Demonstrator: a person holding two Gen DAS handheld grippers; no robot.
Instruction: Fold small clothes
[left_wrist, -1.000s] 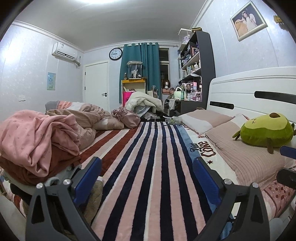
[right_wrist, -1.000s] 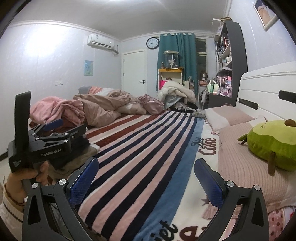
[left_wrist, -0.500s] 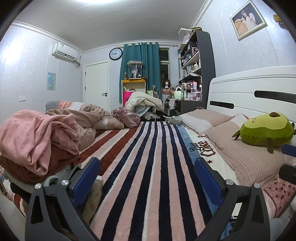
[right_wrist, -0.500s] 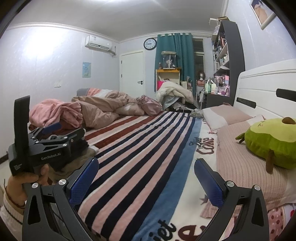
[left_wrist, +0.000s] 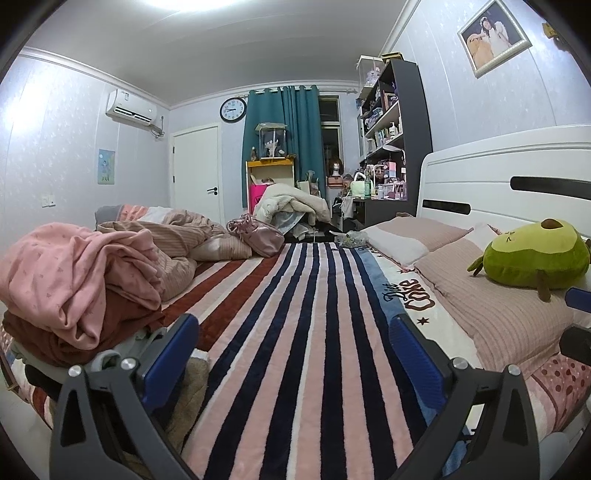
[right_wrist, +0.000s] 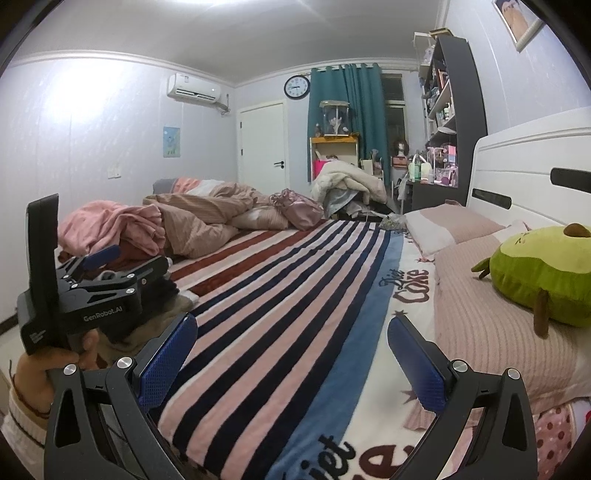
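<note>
Change: both views had barely shifted from a second earlier; the right wrist view had drifted slightly, so the avocado plush (right_wrist: 543, 273) sat a little lower in frame.
Left gripper (left_wrist: 295, 354): jaws spread wide, holding nothing, hovering low over the striped blanket (left_wrist: 306, 332).
Right gripper (right_wrist: 291, 354): likewise wide open and empty, above the blanket's blue edge.
Left hand (right_wrist: 40, 376): gripped its handle at the bed's near corner.
Clothes pile (left_wrist: 74, 284): heaped pink and rust garments just left of the left gripper, untouched.

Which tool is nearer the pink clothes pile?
Left. The left tool sits right beside the pink clothes pile; the right tool is farther right, toward the pillows.
</note>
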